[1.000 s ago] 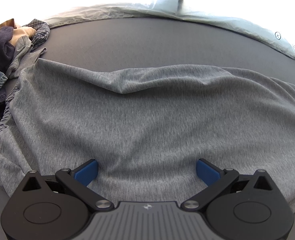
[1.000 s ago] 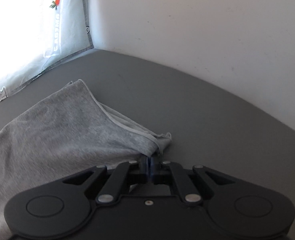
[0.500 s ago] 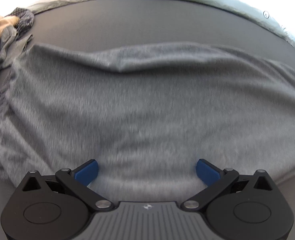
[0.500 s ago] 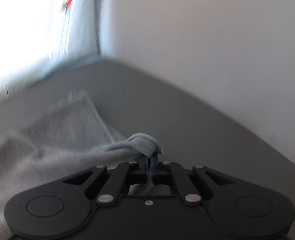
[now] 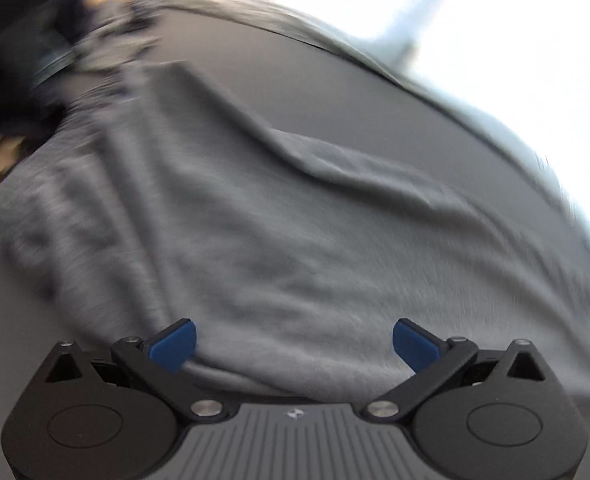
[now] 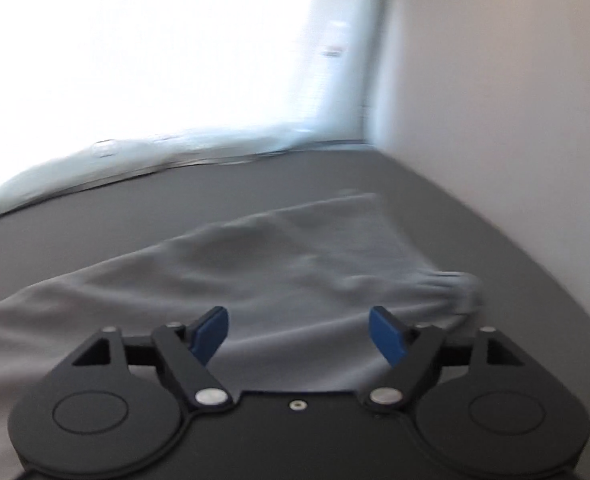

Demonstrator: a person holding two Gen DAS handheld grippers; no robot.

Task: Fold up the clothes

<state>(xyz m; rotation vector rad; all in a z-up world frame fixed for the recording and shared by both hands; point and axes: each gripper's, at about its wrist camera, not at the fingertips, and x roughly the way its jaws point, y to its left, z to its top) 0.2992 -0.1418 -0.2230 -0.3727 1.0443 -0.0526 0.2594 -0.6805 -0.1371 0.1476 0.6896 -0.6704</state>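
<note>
A grey knit garment [image 5: 279, 232] lies spread on the dark grey surface [image 5: 295, 80]. My left gripper [image 5: 293, 344] is open, its blue pads wide apart over the garment's near edge, holding nothing. In the right wrist view the same garment [image 6: 255, 272] lies flat with a bunched corner [image 6: 461, 292] at the right. My right gripper [image 6: 299, 334] is open above the cloth, with nothing between its pads. Both views are blurred by motion.
A pile of other clothes [image 5: 27, 52] sits at the far left of the surface. A pale sheet [image 6: 107, 168] runs along the far edge under a bright window. A white wall [image 6: 515, 120] borders the surface on the right.
My right gripper has opened and let go of the garment's corner, which now lies bunched on the surface. Both cameras have swung; the left gripper stays open over the cloth.
</note>
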